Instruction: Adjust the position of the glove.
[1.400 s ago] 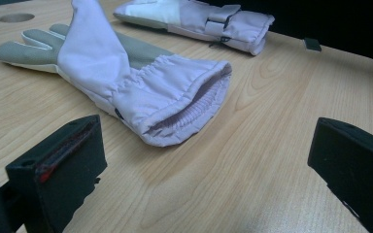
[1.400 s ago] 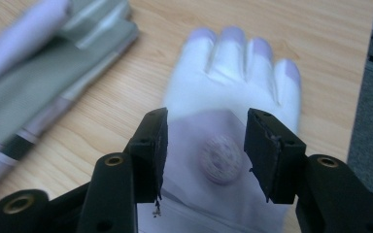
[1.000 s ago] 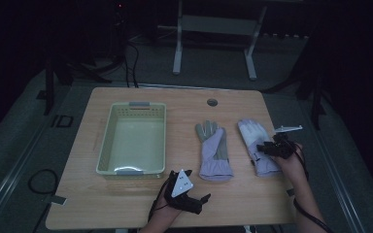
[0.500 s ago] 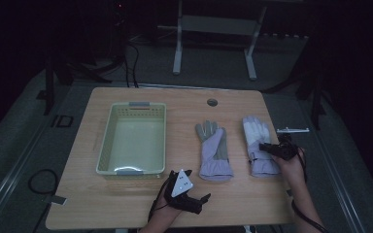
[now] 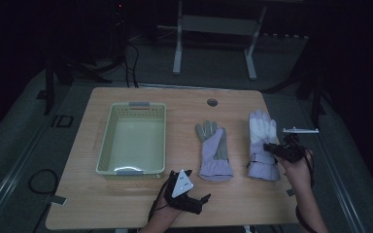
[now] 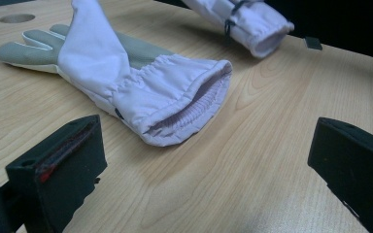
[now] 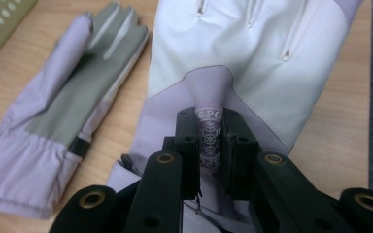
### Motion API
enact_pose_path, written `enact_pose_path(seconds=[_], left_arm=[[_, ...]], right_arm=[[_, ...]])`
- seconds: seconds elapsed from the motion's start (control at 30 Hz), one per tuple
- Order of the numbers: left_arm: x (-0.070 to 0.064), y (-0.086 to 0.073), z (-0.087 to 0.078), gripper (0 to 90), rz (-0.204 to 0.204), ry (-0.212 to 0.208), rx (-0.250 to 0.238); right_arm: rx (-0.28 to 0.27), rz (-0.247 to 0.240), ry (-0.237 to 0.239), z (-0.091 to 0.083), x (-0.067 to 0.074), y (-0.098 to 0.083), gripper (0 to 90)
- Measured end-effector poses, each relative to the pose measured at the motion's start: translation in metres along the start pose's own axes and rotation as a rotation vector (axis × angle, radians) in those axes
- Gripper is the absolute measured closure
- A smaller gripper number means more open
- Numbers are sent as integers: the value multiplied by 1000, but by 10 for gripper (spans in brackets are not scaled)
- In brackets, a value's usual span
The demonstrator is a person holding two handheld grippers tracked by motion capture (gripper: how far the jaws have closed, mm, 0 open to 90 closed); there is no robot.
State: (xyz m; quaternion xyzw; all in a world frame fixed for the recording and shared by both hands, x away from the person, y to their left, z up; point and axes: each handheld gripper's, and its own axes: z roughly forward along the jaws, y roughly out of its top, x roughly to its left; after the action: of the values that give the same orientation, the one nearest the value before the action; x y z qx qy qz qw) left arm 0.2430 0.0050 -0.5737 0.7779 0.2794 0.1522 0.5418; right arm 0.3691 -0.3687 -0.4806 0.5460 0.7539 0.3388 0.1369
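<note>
The right gripper (image 7: 209,145) has just closed its jaws and pinches a fold of the right glove (image 5: 262,145) on the table (image 5: 141,213). The glove is soft, light and limp; grip bunched fabric near the cuff. The left gripper (image 6: 209,160) rests spread.

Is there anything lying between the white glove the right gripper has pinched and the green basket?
Yes. The grey-palmed glove lies flat on the table between the white glove, pinched by the right gripper, and the basket.

"SPO" on glove strap (image 7: 209,138)
</note>
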Motion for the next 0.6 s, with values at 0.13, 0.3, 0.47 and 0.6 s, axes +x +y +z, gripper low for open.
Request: enact_pose_path(seconds=[0.13, 0.3, 0.47, 0.6], left_arm=[[0, 0, 0, 4, 1, 1, -1], [0, 0, 0, 4, 1, 0, 1], [0, 0, 0, 4, 1, 1, 0], [0, 0, 0, 4, 3, 2, 0]], right_arm=[[41, 1, -8, 9, -3, -9, 796], [78, 4, -14, 23, -11, -14, 791], [88, 7, -14, 31, -15, -17, 774], [101, -12, -28, 38, -14, -20, 710]])
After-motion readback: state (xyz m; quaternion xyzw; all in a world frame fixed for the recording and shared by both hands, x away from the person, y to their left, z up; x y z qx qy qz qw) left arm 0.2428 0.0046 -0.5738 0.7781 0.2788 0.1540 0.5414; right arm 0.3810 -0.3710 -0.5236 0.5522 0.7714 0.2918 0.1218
